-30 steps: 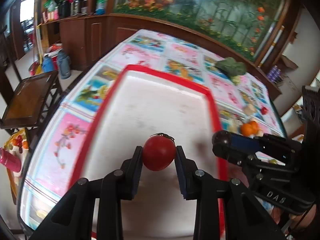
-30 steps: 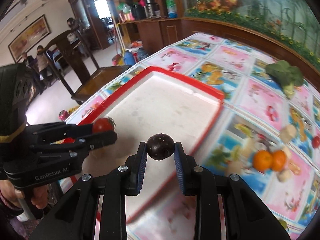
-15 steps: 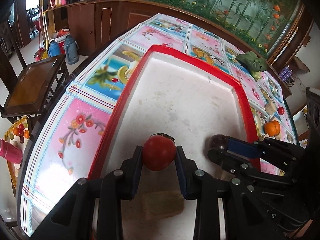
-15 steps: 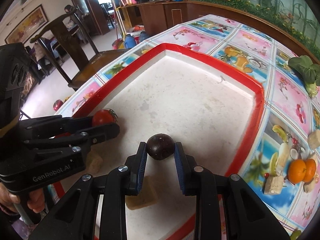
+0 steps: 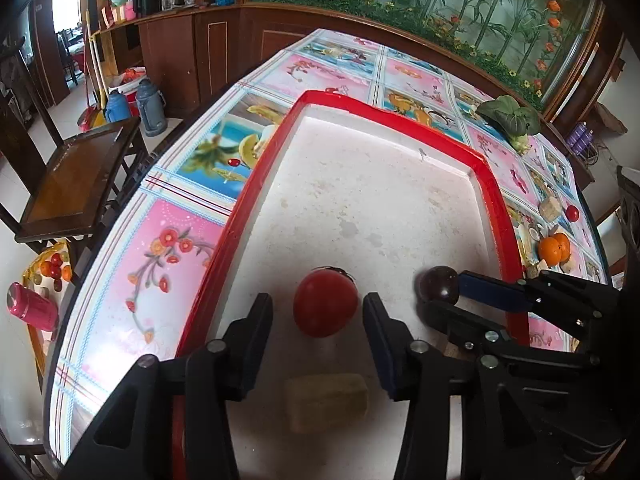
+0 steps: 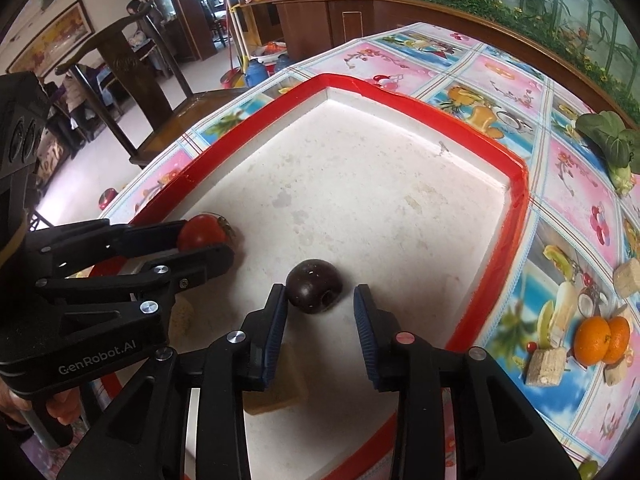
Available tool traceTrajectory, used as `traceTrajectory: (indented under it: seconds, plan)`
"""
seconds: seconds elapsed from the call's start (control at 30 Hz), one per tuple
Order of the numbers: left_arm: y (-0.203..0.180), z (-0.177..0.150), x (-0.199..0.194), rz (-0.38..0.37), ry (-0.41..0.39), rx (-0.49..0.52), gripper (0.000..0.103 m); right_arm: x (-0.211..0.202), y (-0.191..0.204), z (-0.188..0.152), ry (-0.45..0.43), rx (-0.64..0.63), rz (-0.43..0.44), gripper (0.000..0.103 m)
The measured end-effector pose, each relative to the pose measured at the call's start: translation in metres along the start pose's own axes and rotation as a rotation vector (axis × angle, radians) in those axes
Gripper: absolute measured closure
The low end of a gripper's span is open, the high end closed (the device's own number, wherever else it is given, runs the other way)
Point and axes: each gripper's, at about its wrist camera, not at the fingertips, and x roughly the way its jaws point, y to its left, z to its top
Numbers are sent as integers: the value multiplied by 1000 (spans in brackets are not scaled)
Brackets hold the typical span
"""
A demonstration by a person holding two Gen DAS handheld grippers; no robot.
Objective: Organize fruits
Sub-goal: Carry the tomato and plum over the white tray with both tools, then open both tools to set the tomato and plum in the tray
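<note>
**Both fruits down on the tray, my jaws parting**

My left gripper (image 5: 318, 312) is opening: the smooth, glossy round red tomato (image 5: 325, 304) sits on the tray floor between my black fingers, clear gaps on both sides. Just nearer me lies a pale, grainy rectangular block (image 5: 326, 402). The red-rimmed white tray (image 5: 256, 184) has a speckled, stained, stone-like floor. My right gripper (image 6: 320, 312) is opening too: the dark purple, shiny round fruit (image 6: 314, 286) rests on the tray between my ribbed blue pads (image 6: 365, 328), close against the left one, apart from the right.
</note>
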Motion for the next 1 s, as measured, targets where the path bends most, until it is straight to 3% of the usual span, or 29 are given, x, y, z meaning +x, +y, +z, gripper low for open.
traceTrajectory:
  seconds: [0.17,0.33,0.63,1.0]
  plan:
    - [-6,-3,-10,43,-22,4,39,-11,-3,-6,-5,4,-5,70]
    - [-16,-9,-21,71,-39,23,35,-27,-10,-15,-22,26,-9,70]
    - [-51,-16,-39,52,-58,49,29,-66,-30,-41,-72,87,-9,69]
    - [-120,-31,-50,-4,-57,144,22,-99,-68,-93,-77,178,-30,68]
